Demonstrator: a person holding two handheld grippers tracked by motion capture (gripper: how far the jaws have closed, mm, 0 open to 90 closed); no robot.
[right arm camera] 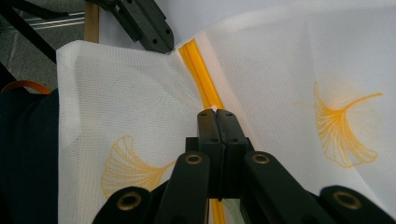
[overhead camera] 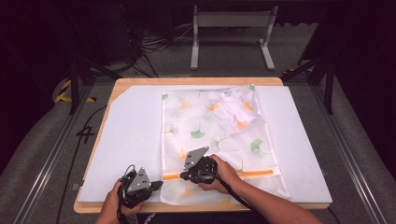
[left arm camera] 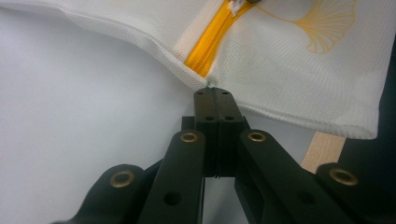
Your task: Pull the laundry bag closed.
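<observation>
A white mesh laundry bag (overhead camera: 205,140) printed with green and orange ginkgo leaves lies flat on the white mat (overhead camera: 130,140). An orange zipper (overhead camera: 258,172) runs across its near end. My left gripper (overhead camera: 159,185) is shut on the bag's left edge (left arm camera: 211,85), right at the zipper's end (left arm camera: 205,51). My right gripper (overhead camera: 183,176) is shut on the zipper pull (right arm camera: 214,109), close to that same end of the zipper (right arm camera: 201,79). The two grippers are only a short way apart. A crumpled white garment (overhead camera: 231,105) shows through the mesh at the bag's far right.
The mat covers a wooden table (overhead camera: 196,81) whose edge shows at the front and back. A grey metal stand (overhead camera: 231,21) and cables are on the floor behind. Metal rails (overhead camera: 46,154) run along both sides of the table.
</observation>
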